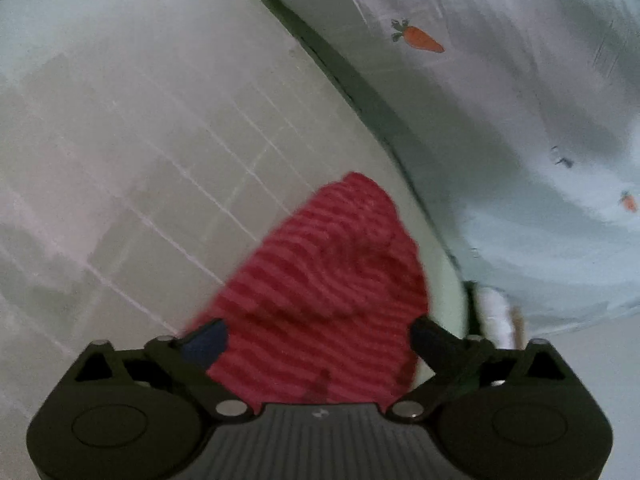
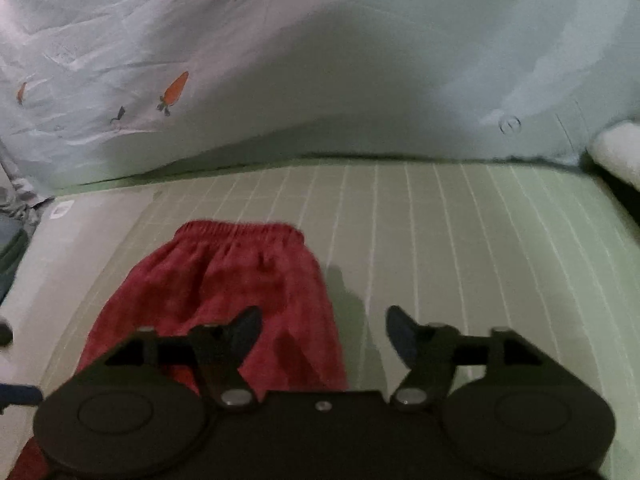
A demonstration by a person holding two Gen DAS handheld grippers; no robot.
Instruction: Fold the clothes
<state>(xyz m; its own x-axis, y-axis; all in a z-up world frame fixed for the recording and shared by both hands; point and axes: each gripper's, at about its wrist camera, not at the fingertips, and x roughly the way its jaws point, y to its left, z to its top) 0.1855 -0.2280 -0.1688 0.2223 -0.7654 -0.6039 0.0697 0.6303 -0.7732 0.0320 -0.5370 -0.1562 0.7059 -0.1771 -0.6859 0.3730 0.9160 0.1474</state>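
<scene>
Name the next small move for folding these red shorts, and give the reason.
Probably close the left gripper on the red striped shorts. Its jaws stand wide with the cloth lying between them, not visibly pinched. The right gripper is open too, over the garment's edge and the gridded mat. The shorts lie flat with the waistband at the far end, so a fold needs a grip first.

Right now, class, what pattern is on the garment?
Red stripes, light and dark, on the garment; clearest in the left wrist view.
</scene>
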